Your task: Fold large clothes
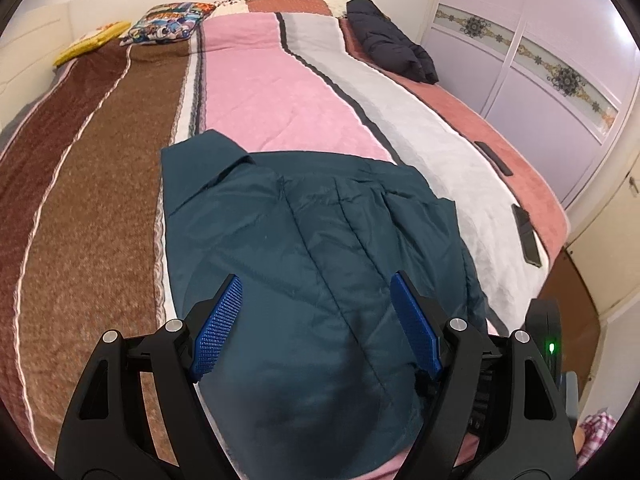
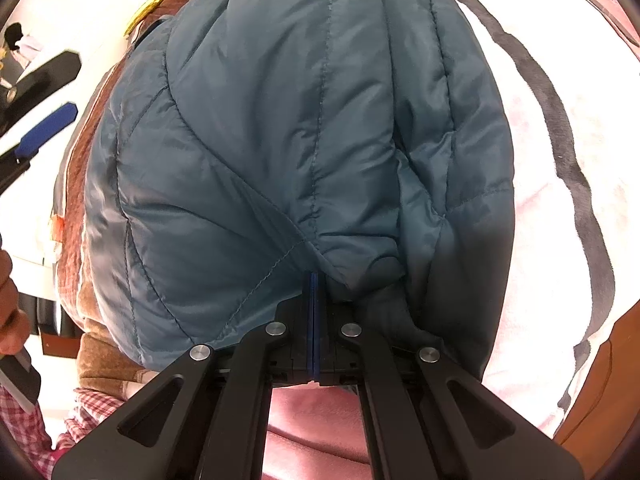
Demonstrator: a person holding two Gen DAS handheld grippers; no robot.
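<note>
**Now: teal jacket pinched at its near edge on the striped bed**

Near the foot of the bed lies the teal quilted jacket point(image 1: 304, 240), spread over the pink and white stripes of the blanket point(image 1: 256, 80), its collar pointing toward the far end. The left gripper point(image 1: 316, 320) hangs just above the jacket's near part with its blue pads point(image 1: 218, 328) set wide apart — nothing sits between them.

The right gripper point(image 2: 314, 312) is another matter: its pads are pressed together, and a bunched fold of the jacket's point(image 2: 280, 120) near edge sits right against them. Puckered fabric runs into the closed tips, so it looks to be pinching that fold. From the right wrist view the left gripper's point(image 2: 44, 120) open fingers show at the far left, apart from the jacket.

On the far right of the bed a dark puffer coat point(image 1: 394, 42) lies rolled on the salmon stripe. Two dark flat devices point(image 1: 493, 157) rest along the right edge, one nearer than the other. At the far left, a comic-print pillow point(image 1: 170, 24) sits beside a yellow cushion point(image 1: 92, 42). A lilac wardrobe point(image 1: 540, 60) with an ornate band stands to the right of the bed.
</note>
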